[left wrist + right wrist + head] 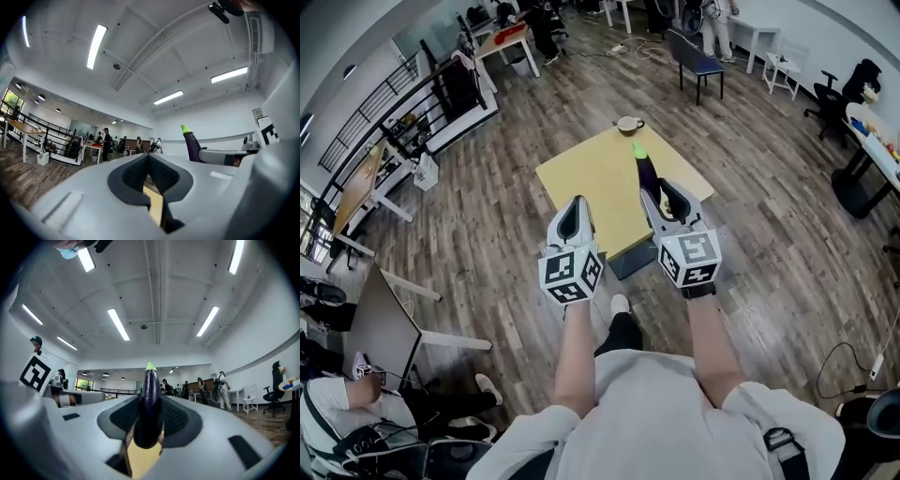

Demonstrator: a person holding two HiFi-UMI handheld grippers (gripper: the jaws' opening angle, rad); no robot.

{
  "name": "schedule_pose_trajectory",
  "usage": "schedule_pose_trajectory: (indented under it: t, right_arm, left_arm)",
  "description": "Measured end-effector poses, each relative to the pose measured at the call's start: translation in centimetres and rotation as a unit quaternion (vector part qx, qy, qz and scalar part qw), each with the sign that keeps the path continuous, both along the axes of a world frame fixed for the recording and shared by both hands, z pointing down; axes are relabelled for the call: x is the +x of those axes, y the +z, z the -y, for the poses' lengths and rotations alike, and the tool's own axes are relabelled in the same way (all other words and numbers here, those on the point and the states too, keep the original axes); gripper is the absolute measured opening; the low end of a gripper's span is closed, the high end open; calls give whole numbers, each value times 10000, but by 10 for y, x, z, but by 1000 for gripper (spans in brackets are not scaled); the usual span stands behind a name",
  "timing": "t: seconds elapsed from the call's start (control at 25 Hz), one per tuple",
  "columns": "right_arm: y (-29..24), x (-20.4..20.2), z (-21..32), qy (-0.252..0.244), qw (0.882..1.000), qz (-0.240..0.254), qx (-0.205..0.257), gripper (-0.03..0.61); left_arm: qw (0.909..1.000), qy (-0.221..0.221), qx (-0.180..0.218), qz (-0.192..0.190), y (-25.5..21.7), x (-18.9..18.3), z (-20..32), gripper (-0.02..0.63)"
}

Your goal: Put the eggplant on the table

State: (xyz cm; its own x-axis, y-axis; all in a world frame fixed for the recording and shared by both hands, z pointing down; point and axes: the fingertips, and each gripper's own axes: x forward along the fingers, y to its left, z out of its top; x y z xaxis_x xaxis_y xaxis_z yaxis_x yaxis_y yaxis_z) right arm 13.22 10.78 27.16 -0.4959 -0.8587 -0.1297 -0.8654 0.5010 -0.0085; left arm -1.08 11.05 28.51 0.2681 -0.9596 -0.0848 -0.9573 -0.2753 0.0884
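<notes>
A dark purple eggplant (645,169) with a green stem end sticks out forward from my right gripper (664,194), whose pads are shut on its thick end. It hangs over the near right part of the yellow table (586,178). In the right gripper view the eggplant (150,394) stands between the pads of the right gripper (150,416), stem pointing away. My left gripper (575,210) hovers beside it over the table's near edge, jaws together and holding nothing. The left gripper view shows the left gripper (148,160) shut, with the eggplant (191,144) off to the right.
A small bowl (629,124) sits at the table's far corner. Wood floor surrounds the table. A blue chair (697,58) stands beyond it, a black office chair (842,94) at the right, a white desk (389,328) at the near left, and railings and desks at the far left.
</notes>
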Motion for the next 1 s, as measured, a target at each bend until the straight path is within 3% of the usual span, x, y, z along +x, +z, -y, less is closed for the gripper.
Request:
schedule_pose_trajectory:
  t: [0.16,0.36,0.52,1.0]
  right_arm:
    - [-4,-7,58,167,9999,33,0,150]
    - [-20,-38,123,357,9993,2,52,150]
    - [-15,-68,176,432,9990,-94,-28,150]
    - [38,-115,274,441,9968,-360,-566,150]
  left_arm:
    - [9998,46,148,79,-10,-8,62,6]
    - [9995,-11,154,278,-15,-43,137,6]
    - [9996,147,101,218,-9,-70,186,6]
    - [9991,165,-378,19,45,-114,280,6]
